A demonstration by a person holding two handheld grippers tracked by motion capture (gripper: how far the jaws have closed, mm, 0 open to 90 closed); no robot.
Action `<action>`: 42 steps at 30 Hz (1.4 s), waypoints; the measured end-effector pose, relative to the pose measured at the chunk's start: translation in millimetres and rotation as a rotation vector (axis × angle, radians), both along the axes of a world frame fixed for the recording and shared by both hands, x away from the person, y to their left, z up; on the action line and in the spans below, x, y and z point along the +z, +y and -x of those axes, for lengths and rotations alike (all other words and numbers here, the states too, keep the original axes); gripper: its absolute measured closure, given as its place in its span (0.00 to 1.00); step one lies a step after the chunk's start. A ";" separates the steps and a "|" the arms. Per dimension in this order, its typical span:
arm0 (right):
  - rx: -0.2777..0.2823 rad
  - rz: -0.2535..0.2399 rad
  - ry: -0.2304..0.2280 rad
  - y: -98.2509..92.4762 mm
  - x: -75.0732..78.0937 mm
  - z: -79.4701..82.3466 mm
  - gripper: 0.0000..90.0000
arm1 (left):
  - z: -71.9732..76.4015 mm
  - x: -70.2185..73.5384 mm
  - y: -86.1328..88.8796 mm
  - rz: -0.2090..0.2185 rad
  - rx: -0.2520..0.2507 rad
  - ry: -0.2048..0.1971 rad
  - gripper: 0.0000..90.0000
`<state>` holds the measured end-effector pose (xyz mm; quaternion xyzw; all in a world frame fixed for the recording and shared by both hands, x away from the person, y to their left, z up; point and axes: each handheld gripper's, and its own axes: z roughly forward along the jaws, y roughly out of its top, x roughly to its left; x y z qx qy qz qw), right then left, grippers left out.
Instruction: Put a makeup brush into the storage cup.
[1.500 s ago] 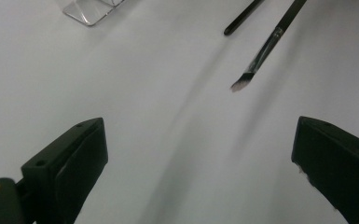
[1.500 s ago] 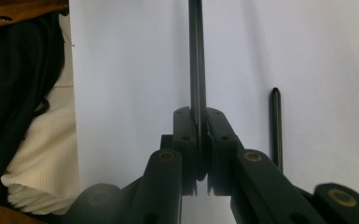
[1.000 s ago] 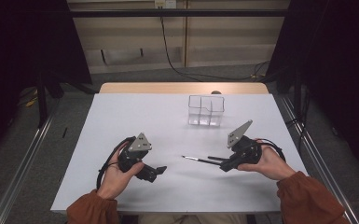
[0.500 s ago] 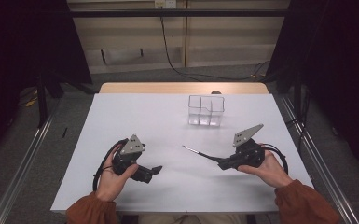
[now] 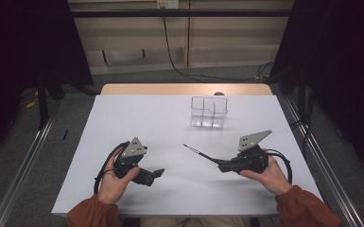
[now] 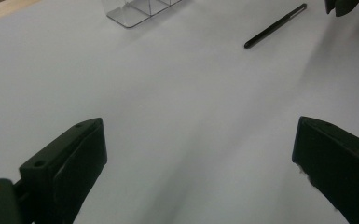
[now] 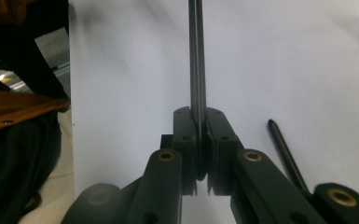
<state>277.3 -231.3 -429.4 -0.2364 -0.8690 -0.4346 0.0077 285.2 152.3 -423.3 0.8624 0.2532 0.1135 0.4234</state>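
From above, the right gripper (image 5: 223, 165) clamps a black pen (image 5: 199, 153) pointing toward ten o'clock; the clear box (image 5: 209, 112) at twelve o'clock looks empty. The left gripper (image 6: 200, 158) has its jaws spread wide over the table (image 6: 168, 93), touching nothing. From the right gripper's own camera, its jaws pinch the pen.

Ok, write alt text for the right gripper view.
The right claw is clamped shut on a thin dark pen that runs straight up the middle of the picture over a white table. A rust-coloured sleeve sits at the left edge.
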 end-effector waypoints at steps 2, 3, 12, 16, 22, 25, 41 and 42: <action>-0.001 -0.014 -0.003 -0.9 -1.1 -0.1 0.93 | -0.4 -0.3 1.2 0.001 -0.003 0.000 0.04; -0.001 -0.023 -0.007 -1.1 -2.3 -0.2 0.93 | -0.3 -0.9 1.1 0.010 0.001 0.004 0.04; -0.018 -0.108 -0.022 -3.2 -8.3 0.4 0.93 | -0.5 -2.8 1.1 0.011 0.000 0.006 0.03; -0.011 -0.147 -0.049 -3.4 -8.0 1.3 0.93 | -0.4 -3.1 1.3 0.013 0.006 0.003 0.03; -0.026 -0.193 -0.090 -1.9 -7.5 2.5 0.93 | -1.0 -2.5 3.2 0.026 0.015 -0.004 0.03; -0.035 -0.222 -0.123 -1.1 -3.6 1.9 0.93 | -1.2 -2.4 3.6 0.035 0.017 -0.006 0.03; -0.029 -0.231 -0.140 0.1 -2.8 5.0 0.93 | 5.9 2.5 -10.8 0.136 -0.017 -0.035 0.03; -0.029 -0.229 -0.141 0.4 -2.8 4.8 0.93 | 5.8 2.7 -11.4 0.146 -0.020 -0.040 0.03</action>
